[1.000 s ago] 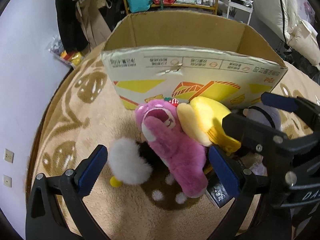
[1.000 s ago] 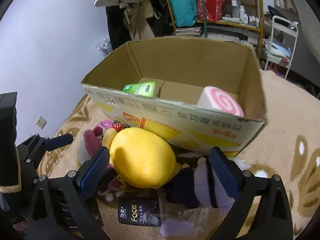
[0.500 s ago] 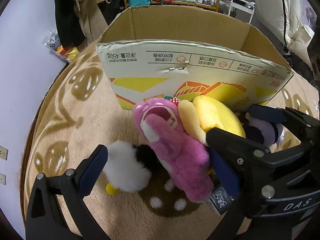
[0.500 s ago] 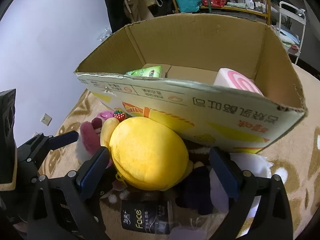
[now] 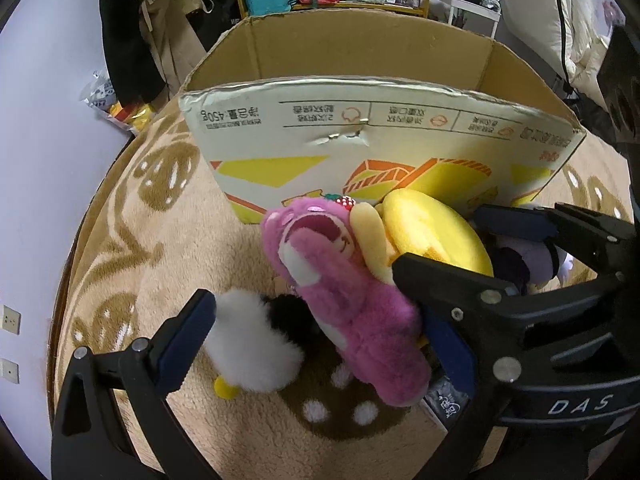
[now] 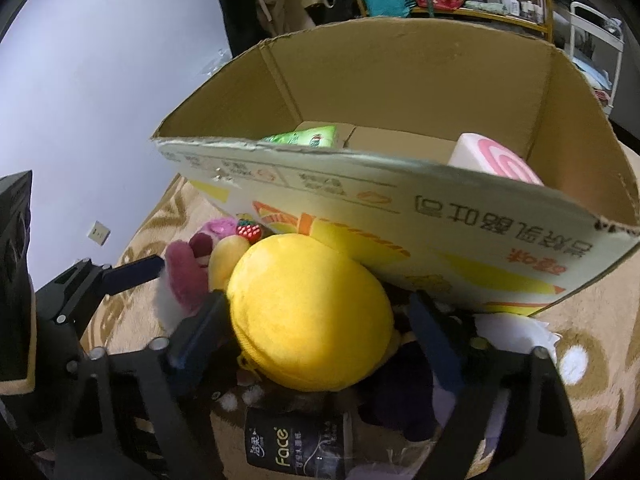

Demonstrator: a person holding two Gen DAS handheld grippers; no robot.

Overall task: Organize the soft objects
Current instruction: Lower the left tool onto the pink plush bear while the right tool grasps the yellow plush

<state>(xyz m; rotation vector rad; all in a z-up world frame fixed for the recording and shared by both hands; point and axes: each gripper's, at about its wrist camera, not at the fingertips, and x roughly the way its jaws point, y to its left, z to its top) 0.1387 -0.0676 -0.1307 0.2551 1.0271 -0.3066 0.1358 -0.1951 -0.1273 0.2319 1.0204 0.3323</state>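
Right claw closing around round yellow plush cushion, lower centre; left claw wide open, holding nothing.

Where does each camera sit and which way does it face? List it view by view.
Left wrist: on the left gripper, looking down at the pink plush bear on the beige carpet; its open fingers show.
Right wrist: on the right gripper, facing the round yellow plush; jaws closing around it.
Shared: the plushes, the printed cardboard box, each other's gripper.
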